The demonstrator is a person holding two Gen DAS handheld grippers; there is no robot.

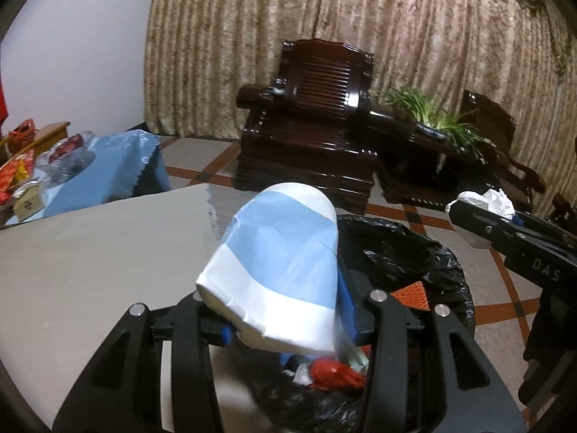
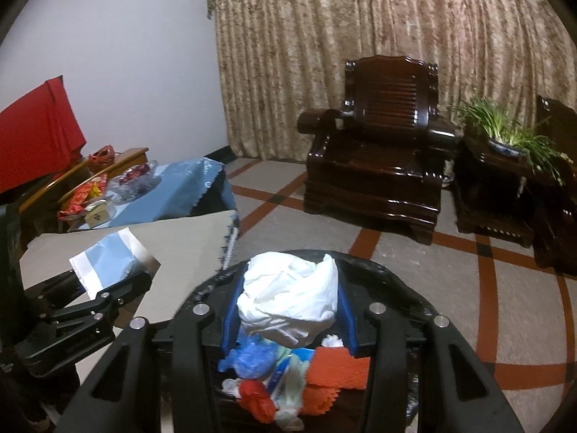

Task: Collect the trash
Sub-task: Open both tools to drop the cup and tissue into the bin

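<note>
My left gripper (image 1: 285, 328) is shut on a blue-and-white paper cup (image 1: 277, 270), held tilted at the edge of the grey table (image 1: 90, 252), beside the black-lined trash bin (image 1: 414, 252). My right gripper (image 2: 288, 310) is shut on a crumpled white tissue wad (image 2: 288, 299), held right above the bin (image 2: 396, 281). The bin holds red, orange, blue and white scraps (image 2: 288, 371). The right gripper with the tissue (image 1: 483, 202) shows at the right of the left wrist view. The left gripper and the cup (image 2: 104, 263) show at the left of the right wrist view.
A dark wooden armchair (image 2: 378, 151) and a side table with a green plant (image 2: 512, 137) stand by the curtain. A low table with a blue cloth (image 2: 173, 195) carries snack packets. The floor is tiled with red lines.
</note>
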